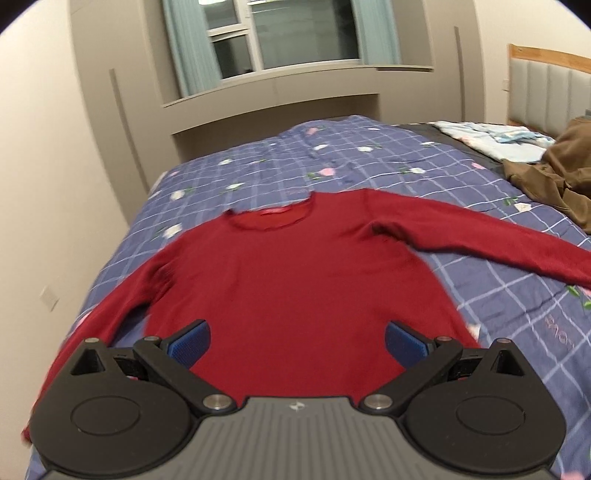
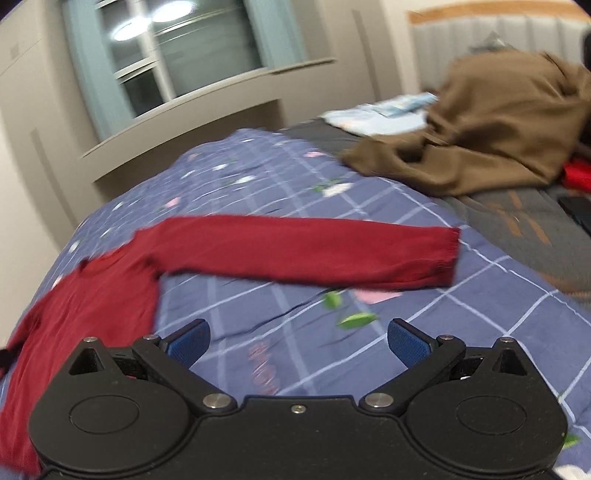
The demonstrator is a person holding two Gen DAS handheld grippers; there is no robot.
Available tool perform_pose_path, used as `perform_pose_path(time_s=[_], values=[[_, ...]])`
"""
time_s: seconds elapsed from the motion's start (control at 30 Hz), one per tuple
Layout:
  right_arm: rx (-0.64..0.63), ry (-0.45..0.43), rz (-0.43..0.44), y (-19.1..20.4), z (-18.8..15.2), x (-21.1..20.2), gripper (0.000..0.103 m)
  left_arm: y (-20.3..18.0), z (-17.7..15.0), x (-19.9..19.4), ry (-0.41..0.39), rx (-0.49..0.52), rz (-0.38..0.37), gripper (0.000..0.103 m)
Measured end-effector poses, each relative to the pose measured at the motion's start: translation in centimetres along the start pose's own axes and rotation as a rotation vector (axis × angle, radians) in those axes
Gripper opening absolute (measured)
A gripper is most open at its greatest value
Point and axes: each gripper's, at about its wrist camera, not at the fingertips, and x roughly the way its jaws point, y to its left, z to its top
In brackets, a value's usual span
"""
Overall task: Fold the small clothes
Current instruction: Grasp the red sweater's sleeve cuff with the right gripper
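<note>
Red sweater (image 1: 295,280) lay spread flat on the bed (image 1: 369,155), front up, neckline toward the far side and hem nearest the camera. Both sleeves stretched out sideways: left sleeve (image 1: 107,317) angled down toward the near left edge of the bed, right sleeve (image 1: 480,236) reaching out to the right across the blue checked quilt (image 1: 480,295) with its small flower print. In the right wrist view, same right sleeve (image 2: 314,251) seen lying straight, cuff at its right end, resting flat on the quilt (image 2: 295,184).

Left hand-held gripper (image 1: 297,343) hovered over the lower part of the sweater body, blue pads (image 1: 190,345) spread wide, nothing between them. Right hand-held gripper (image 2: 297,341) likewise spread wide and gripping nothing, hanging over bare quilt just near of the right sleeve, with the sweater (image 2: 92,295) body off to its left. Contact with cloth could not be told in either view.

Further right on the bed: brown garment (image 2: 480,122) heaped in a pile, and a light blue cloth (image 2: 376,114) just beyond it. Far behind the bed, a window (image 1: 280,33) with pale blue curtains. Padded headboard (image 1: 546,88) at the right end.
</note>
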Motion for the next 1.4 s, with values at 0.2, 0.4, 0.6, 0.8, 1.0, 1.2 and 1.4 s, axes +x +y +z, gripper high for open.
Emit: perform_pose_path(time_s=[0.2, 0.4, 0.6, 0.8, 1.0, 1.2, 1.4], values=[[0.09, 0.047, 0.025, -1.2, 1.0, 4.0, 0.085, -3.2, 3.3, 5.7, -0.022, 0.07, -0.059, 0.103], [0.194, 0.085, 0.032, -1.0, 1.0, 7.0, 0.085, -5.5, 4.3, 9.9, 0.001, 0.104, -0.069, 0.103], [0.288, 0.051, -0.089, -2.0, 1.2, 7.0, 0.072, -5.7, 3.4, 10.6, 0.03, 0.1, -0.079, 0.103], [0.473, -0.024, -0.186, -3.8, 0.9, 6.4, 0.058, -5.8, 4.0, 11.9, 0.02, 0.117, -0.099, 0.103], [0.676, -0.072, -0.286, -4.8, 1.5, 7.1, 0.058, -5.7, 7.3, 15.1, 0.053, 0.13, -0.111, 0.103], [0.893, -0.101, -0.403, -6.4, 2.1, 7.6, 0.033, -5.3, 10.8, 17.3, 0.06, 0.136, -0.145, 0.103], [0.954, -0.08, -0.424, -7.0, 2.9, 7.6, 0.008, -5.7, 14.1, 17.8, 0.099, 0.09, -0.178, 0.103]])
